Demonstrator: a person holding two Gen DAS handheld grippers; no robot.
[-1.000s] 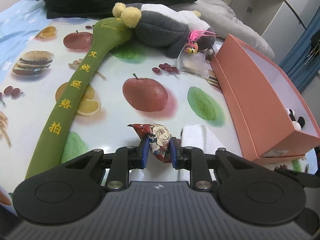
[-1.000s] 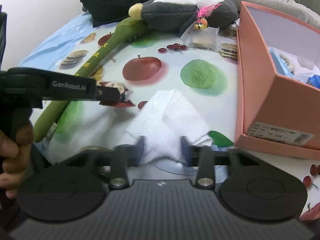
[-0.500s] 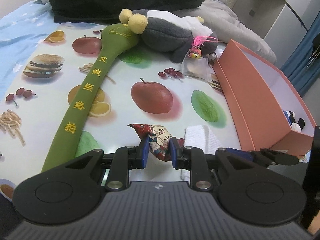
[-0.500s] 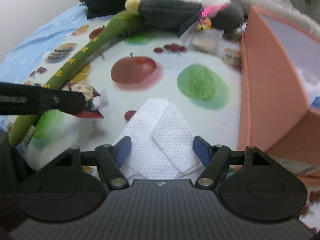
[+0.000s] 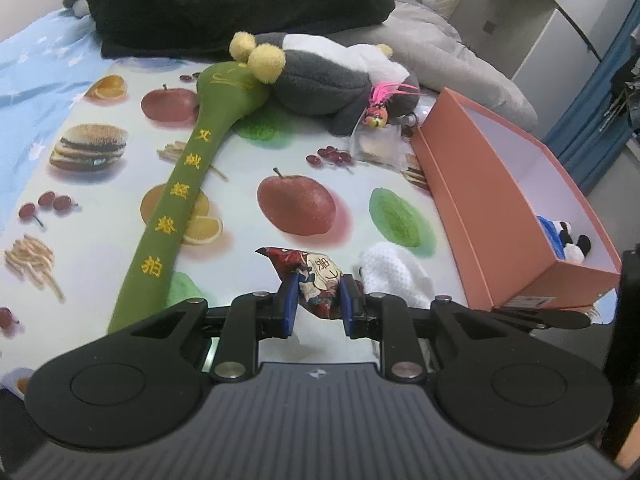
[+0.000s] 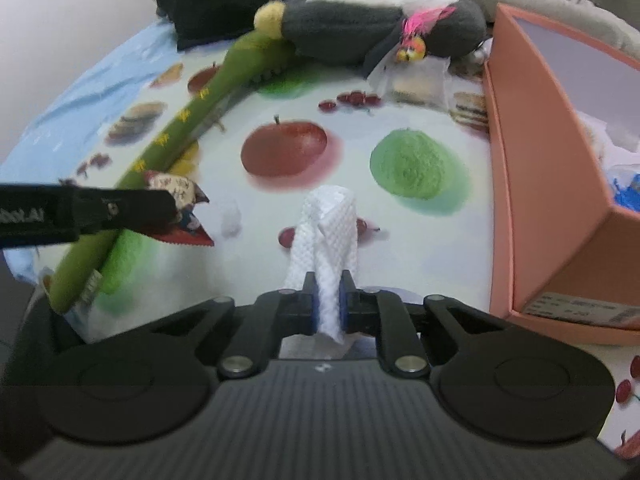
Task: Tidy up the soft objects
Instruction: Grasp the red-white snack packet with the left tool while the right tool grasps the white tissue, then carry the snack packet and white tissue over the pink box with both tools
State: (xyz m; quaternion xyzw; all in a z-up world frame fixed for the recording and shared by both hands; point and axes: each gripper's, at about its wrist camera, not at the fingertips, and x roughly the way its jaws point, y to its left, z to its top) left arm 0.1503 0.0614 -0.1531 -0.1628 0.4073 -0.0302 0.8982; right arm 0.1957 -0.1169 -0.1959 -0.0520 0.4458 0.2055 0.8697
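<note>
My left gripper (image 5: pixel 318 300) is shut on a small red patterned pouch (image 5: pixel 316 280) and holds it just above the fruit-print tablecloth. The pouch also shows in the right wrist view (image 6: pixel 180 196). My right gripper (image 6: pixel 328 304) is shut on a white textured cloth (image 6: pixel 330 236), which is bunched upright between the fingers and shows in the left wrist view (image 5: pixel 394 274). An orange box (image 5: pixel 492 216) stands open at the right, its near wall close to my right gripper (image 6: pixel 536 184). A long green plush stick (image 5: pixel 188 184) and a grey plush penguin (image 5: pixel 332 76) lie further back.
A black garment (image 5: pixel 232 0) and a grey cushion (image 5: pixel 452 64) lie behind the table. A clear packet (image 5: pixel 376 146) sits by the penguin. A small panda toy (image 5: pixel 572 240) and blue items lie inside the box.
My right gripper opened around the flat white cloth, then shut on it and bunched it up off the table. My left gripper kept hold of the pouch and shifted slightly.
</note>
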